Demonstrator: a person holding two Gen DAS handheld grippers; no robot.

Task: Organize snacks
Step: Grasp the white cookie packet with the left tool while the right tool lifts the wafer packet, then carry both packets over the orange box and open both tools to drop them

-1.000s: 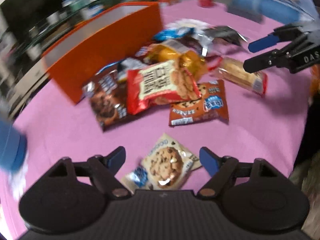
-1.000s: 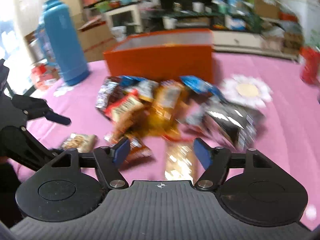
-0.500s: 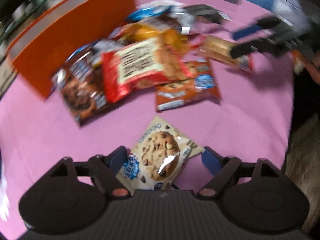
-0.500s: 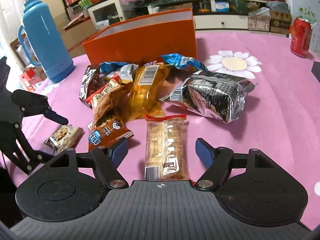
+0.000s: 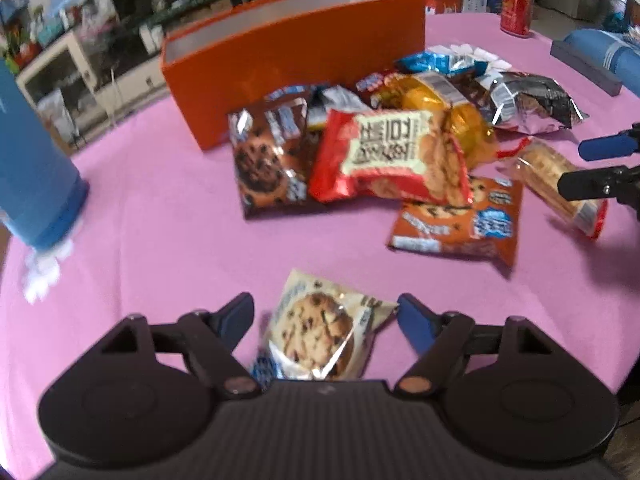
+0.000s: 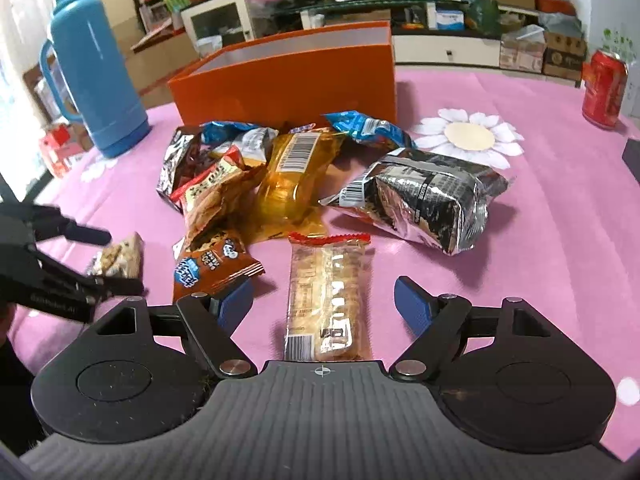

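Note:
A pile of snack packets (image 5: 384,152) lies on the pink tablecloth in front of an open orange box (image 5: 288,52). My left gripper (image 5: 326,320) is open, its fingers on either side of a cream cookie packet (image 5: 320,328) that lies on the cloth. My right gripper (image 6: 326,304) is open around a clear biscuit packet with red ends (image 6: 326,292), also on the cloth. The orange box (image 6: 288,76) shows behind the pile (image 6: 280,168) in the right wrist view. The left gripper shows there at the left (image 6: 100,260).
A blue thermos (image 6: 96,72) stands left of the box. A red can (image 6: 604,88) stands at the far right. A silver-black bag (image 6: 424,196) and an orange cookie packet (image 5: 460,220) lie at the pile's edge. A daisy mat (image 6: 468,136) lies nearby.
Both grippers moved forward and lower over their packets. The cookie packet now sits between the left fingers and the biscuit packet between the right fingers. Both stayed open.

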